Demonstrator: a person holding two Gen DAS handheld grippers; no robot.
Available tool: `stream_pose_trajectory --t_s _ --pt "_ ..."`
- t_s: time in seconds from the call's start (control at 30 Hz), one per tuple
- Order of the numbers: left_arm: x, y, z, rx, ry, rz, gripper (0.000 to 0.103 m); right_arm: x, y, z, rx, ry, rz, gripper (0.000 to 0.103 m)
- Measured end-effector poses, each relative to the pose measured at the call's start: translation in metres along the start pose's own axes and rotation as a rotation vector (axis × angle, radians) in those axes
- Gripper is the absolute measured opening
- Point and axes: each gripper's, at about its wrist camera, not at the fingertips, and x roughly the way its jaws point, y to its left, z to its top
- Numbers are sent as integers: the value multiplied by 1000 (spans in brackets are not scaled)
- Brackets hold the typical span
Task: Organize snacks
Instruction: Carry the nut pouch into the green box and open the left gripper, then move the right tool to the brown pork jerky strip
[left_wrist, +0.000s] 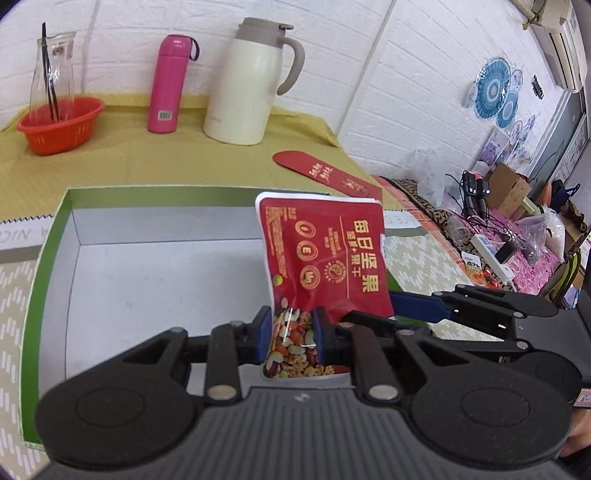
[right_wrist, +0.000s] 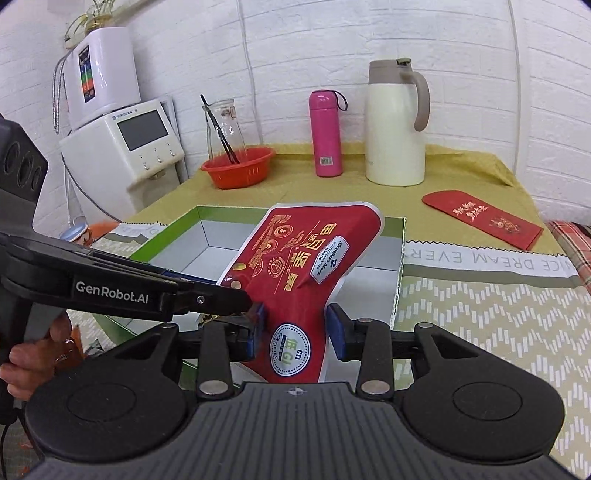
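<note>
The left gripper (left_wrist: 291, 332) is clenched on the lower end of a red nut pouch (left_wrist: 325, 258), its blue pads pinching the clear window where the nuts show. The pouch rises upright from these jaws, leaning slightly to their right, held in the air over the box.

The right gripper (right_wrist: 297, 328) has its jaws standing apart with the same pouch between them. Its left pad lies against one edge. Its right pad sits just beside the other edge, and no squeeze shows there. In the right wrist view the left gripper reaches in from the left of these jaws, its tip meeting the pouch close to the left pad. A hand (right_wrist: 33, 362) grips its handle at the near left.

Just under and ahead of both pairs of jaws lies an open box (left_wrist: 51, 258) with green walls and a white inside. It rests on a patterned mat (right_wrist: 480, 325).

Farther ahead and to the right of the jaws, a red envelope (left_wrist: 328, 171) lies flat on a yellow cloth (left_wrist: 129, 158).

At the far edge, against the white brick wall, stand a cream jug (left_wrist: 243, 88) straight ahead of the left jaws and a pink flask (left_wrist: 168, 85) to its left. Farther left is an orange basket (left_wrist: 59, 125) with a glass carafe (left_wrist: 53, 66) standing in it.
</note>
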Motion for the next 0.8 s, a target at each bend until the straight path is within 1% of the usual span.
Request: stream_pose_trajectory --t_s 0.03,0.07,0.1,0.13,0.17,0.2,0.23,0.33,0.37,0.43,0.53,0.7,0.8 --pt "4 1 0 3 8 6 15 3 -1 -2 -4 9 -5 70" --pt "7 2 1 4 15 10 18 8 -1 -3 -12 20 -14 74" --pt "9 4 1 -1 17 12 36 9 -2 -4 -18 22 -23 79" --pt "8 6 0 -10 5 21 45 9 -2 -5 -26 15 -31 85" --pt "5 8 1 -16 -26 49 67 7 -1 -6 -40 -1 -41 89" --pt "0 9 0 -25 -67 65 75 4 0 -6 -56 -17 -55 102" --pt "-6 10 0 -37 -98 67 75 0 1 -6 -69 -36 -54 103" --pt "-17 10 6 -71 -104 69 83 -9 3 -4 -73 -70 -33 103" --pt "-21 8 7 -68 -113 81 95 -11 4 -2 -73 -77 -40 103" --pt "-33 1 6 -33 -154 101 95 -17 8 0 -75 -86 -50 103" --pt "-52 -8 5 16 -186 108 95 -31 14 2 -68 -98 -50 103" --pt "-96 -22 -3 41 -214 94 95 -68 35 -1 -89 -124 -31 103" --pt "-127 -29 -18 61 -213 85 95 -97 52 -11 -122 -155 -18 103"
